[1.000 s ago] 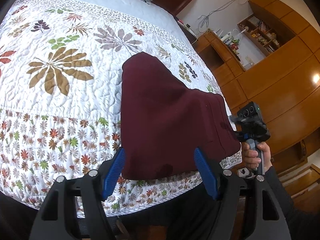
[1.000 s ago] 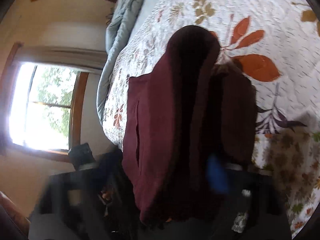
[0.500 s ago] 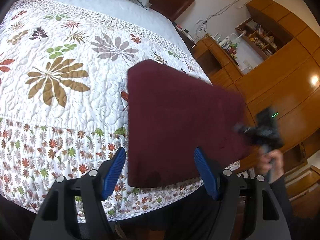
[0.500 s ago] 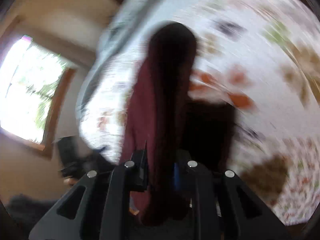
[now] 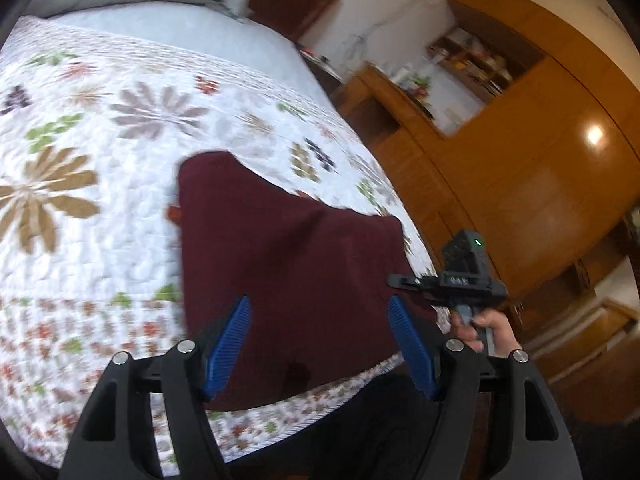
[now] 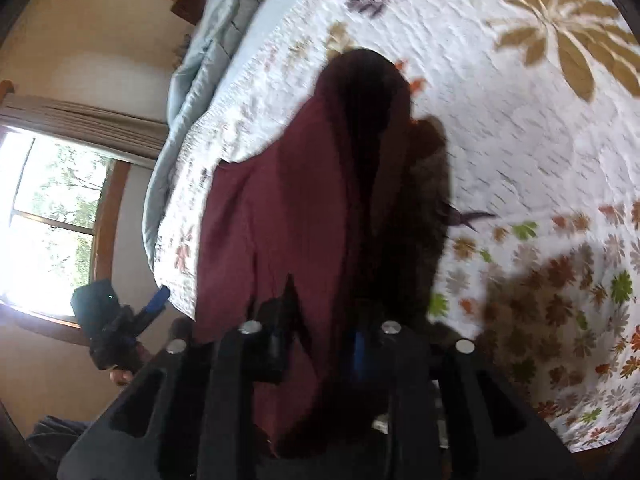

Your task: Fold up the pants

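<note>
The left wrist view looked down the bed and showed what the other could not: the left gripper (image 5: 320,340) with its blue pads (image 5: 230,344) spread wide apart and nothing between them, held above the near end of the maroon pants (image 5: 288,272). The pants lay on the floral quilt (image 5: 100,184) near the foot edge of the bed, their far end rising to a rounded fold. At the right edge of the cloth the right gripper (image 5: 400,280) appeared from the side, a small green light on its housing, the right hand (image 5: 486,330) wrapped round its handle; its jaws reached in at the pants' edge. White marks on that housing were too blurred to read.

The right wrist view was turned on its side and showed the cloth close up. There the right gripper (image 6: 316,344) had its fingers drawn close together with a fold of the pants (image 6: 280,216) clamped between them, the fabric draped over the jaws and casting a dark shadow on the quilt (image 6: 520,140). The left gripper (image 6: 154,304) showed small at the left, off the bed edge.

Only the left view showed the wooden cabinets (image 5: 520,168) and a cluttered shelf nook (image 5: 476,60); only the right showed the bright window (image 6: 48,216) with its curtain. A pale blue duvet (image 6: 208,40) lay bunched at the head of the bed.
</note>
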A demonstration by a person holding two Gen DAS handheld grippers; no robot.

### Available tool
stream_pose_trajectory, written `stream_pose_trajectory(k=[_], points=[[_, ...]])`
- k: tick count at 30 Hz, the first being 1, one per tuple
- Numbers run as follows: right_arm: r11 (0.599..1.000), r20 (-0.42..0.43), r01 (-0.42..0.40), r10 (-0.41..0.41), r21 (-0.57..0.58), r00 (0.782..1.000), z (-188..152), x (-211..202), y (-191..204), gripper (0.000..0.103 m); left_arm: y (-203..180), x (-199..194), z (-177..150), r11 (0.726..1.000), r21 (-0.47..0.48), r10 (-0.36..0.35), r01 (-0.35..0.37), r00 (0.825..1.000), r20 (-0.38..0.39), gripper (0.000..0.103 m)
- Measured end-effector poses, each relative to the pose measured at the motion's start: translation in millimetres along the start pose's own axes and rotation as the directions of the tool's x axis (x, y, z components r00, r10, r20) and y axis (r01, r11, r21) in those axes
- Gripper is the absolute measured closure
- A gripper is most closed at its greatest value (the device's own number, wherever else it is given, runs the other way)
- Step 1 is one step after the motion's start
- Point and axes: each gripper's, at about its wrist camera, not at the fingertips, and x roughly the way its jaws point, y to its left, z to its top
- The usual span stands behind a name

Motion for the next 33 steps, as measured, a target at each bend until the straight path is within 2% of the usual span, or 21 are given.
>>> stream_pose_trajectory(k=[1, 2, 3, 5, 7, 9, 10, 13, 15, 17, 19, 22, 23, 25, 26, 27, 29, 30, 33], points=[[1.0, 0.016, -0.012, 0.011, 0.014, 1.0, -0.1, -5.9, -1.2, 0.068, -3.2, 6.2, -2.0, 1.0, 0.018, -0.005, 0.005, 1.0, -0.016, 0.032], [1.0, 0.041, 0.001, -0.001, 0.012, 0.999, -0.1, -13.7, 1.4, 0.053, -6.2, 13.9, -5.2, 0.999, 0.04, -0.013, 0.015, 0.999, -0.04, 0.032], [1.0, 0.096, 0.03, -0.03, 0.004, 0.995, 0.1, -27.6, 4.6, 0.049, -7.3, 20.4, -8.1, 0.998, 0.056, -0.018, 0.021, 0.998, -0.065, 0.032], [1.0, 0.171, 0.03, -0.029, -0.004, 0.985, 6.4, -47.2, 11.5, 0.053, -6.6, 28.8, -12.6, 0.998, 0.066, -0.012, 0.018, 0.996, -0.093, 0.031], [0.999, 0.228, -0.016, 0.022, -0.028, 0.973, 14.9, -58.6, 24.8, 0.057, -4.1, 30.9, -8.1, 0.998, 0.061, -0.02, 0.026, 0.995, -0.096, 0.032], [0.994, 0.219, -0.045, 0.065, -0.096, 0.974, 25.1, -49.0, 48.4, 0.059, -8.3, 29.2, 8.8, 0.995, 0.075, -0.053, 0.058, 0.996, -0.067, 0.032], [0.991, 0.191, -0.079, 0.099, -0.112, 0.976, 31.1, -37.5, 55.8, 0.06, -12.0, 28.8, 24.4, 0.991, 0.097, -0.092, 0.096, 0.995, -0.045, 0.031], [0.989, 0.125, -0.122, 0.132, -0.084, 0.983, 48.1, -3.5, 56.1, 0.064, -1.1, 43.6, 61.1, 0.979, 0.079, -0.187, 0.189, 0.982, -0.03, 0.029], [0.99, 0.082, -0.143, 0.144, -0.02, 0.986, 57.5, 18.1, 37.3, 0.088, 19.5, 63.5, 81.0, 0.978, 0.014, -0.208, 0.209, 0.976, -0.059, 0.029], [0.99, 0.071, -0.139, 0.137, 0.02, 0.988, 59.5, 27.0, 17.9, 0.103, 44.8, 86.1, 95.1, 0.983, -0.062, -0.177, 0.172, 0.98, -0.092, 0.03], [0.98, 0.074, -0.186, 0.181, 0.065, 0.981, 59.1, 29.9, -1.4, 0.103, 74.3, 106.8, 99.1, 0.987, -0.119, -0.124, 0.109, 0.983, -0.132, 0.034], [0.978, 0.089, -0.195, 0.188, 0.074, 0.978, 55.1, 27.0, -10.4, 0.103, 101.3, 118.9, 94.8, 0.98, -0.173, -0.125, 0.098, 0.981, -0.15, 0.055], [0.978, 0.09, -0.192, 0.185, 0.075, 0.979, 53.9, 25.1, -10.1, 0.103, 104.4, 117.5, 93.6, 0.976, -0.189, -0.14, 0.112, 0.98, -0.141, 0.056], [0.984, 0.093, -0.167, 0.161, 0.067, 0.983, 51.8, 18.1, -5.5, 0.103, 104.5, 112.8, 90.8, 0.971, -0.205, -0.151, 0.124, 0.981, -0.124, 0.055], [0.984, 0.101, -0.164, 0.157, 0.064, 0.982, 49.7, 13.2, -3.1, 0.099, 104.7, 111.9, 91.3, 0.97, -0.21, -0.153, 0.126, 0.981, -0.115, 0.052], [0.985, 0.113, -0.165, 0.158, 0.057, 0.981, 45.5, 5.3, 2.6, 0.091, 103.7, 108.3, 92.3, 0.968, -0.216, -0.156, 0.132, 0.983, -0.101, 0.049], [0.981, 0.133, -0.194, 0.19, 0.022, 0.973, 31.7, -11.9, 16.6, 0.086, 95.7, 90.5, 92.6, 0.968, -0.204, -0.158, 0.144, 0.986, -0.055, 0.039], [0.977, 0.133, -0.212, 0.21, 0.003, 0.969, 25.8, -16.0, 22.8, 0.085, 89.2, 79.3, 90.7, 0.968, -0.191, -0.171, 0.161, 0.985, -0.034, 0.038], [0.969, 0.107, -0.237, 0.244, -0.07, 0.964, -6.8, -24.2, 49.4, 0.083, 66.1, 48.3, 71.1, 0.95, -0.16, -0.273, 0.268, 0.962, -0.008, 0.037]])
